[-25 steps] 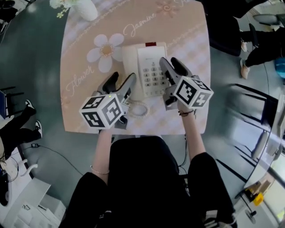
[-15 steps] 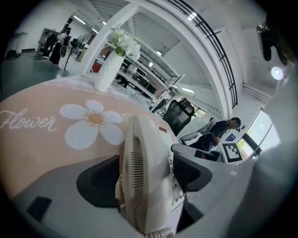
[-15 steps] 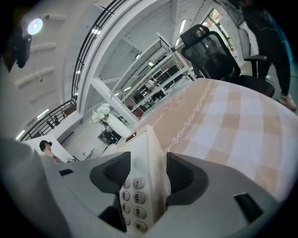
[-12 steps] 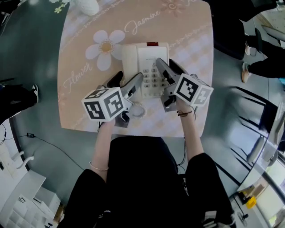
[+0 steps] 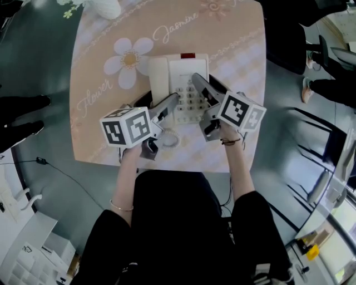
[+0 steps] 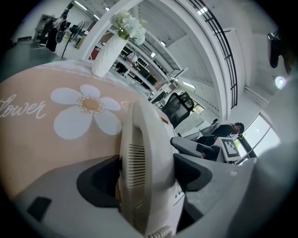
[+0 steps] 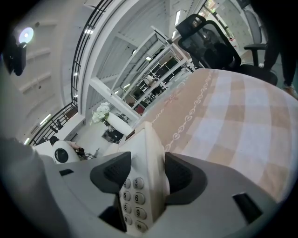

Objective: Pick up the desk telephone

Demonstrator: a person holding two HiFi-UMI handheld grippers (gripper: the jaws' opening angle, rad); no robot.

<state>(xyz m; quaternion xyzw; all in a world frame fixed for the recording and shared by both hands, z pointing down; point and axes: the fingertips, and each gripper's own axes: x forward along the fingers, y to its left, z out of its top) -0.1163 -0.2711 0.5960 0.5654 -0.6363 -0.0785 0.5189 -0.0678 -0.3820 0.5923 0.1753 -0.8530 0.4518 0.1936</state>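
Observation:
A cream desk telephone (image 5: 181,69) lies on the flowered tablecloth, with its handset (image 5: 158,72) in the cradle on the left. My left gripper (image 5: 157,100) straddles the near end of the handset (image 6: 144,162). Its jaws have just been opening and stand wide, one pad on each side, close beside the handset. My right gripper (image 5: 206,83) straddles the telephone's right edge (image 7: 144,186), with one pad over the keypad and the other outside the casing. Its jaws have also just widened. I cannot see either pair of pads pressing.
The coiled cord (image 5: 169,139) lies at the phone's near edge, by the table's front. A white vase (image 5: 105,6) with flowers stands at the far left corner. Around the table are an office chair (image 7: 209,42) and people's feet (image 5: 22,106).
My left gripper has slid forward and down from beside the phone, so its jaws now flank the handset. The right gripper has stayed about where it was, turned slightly.

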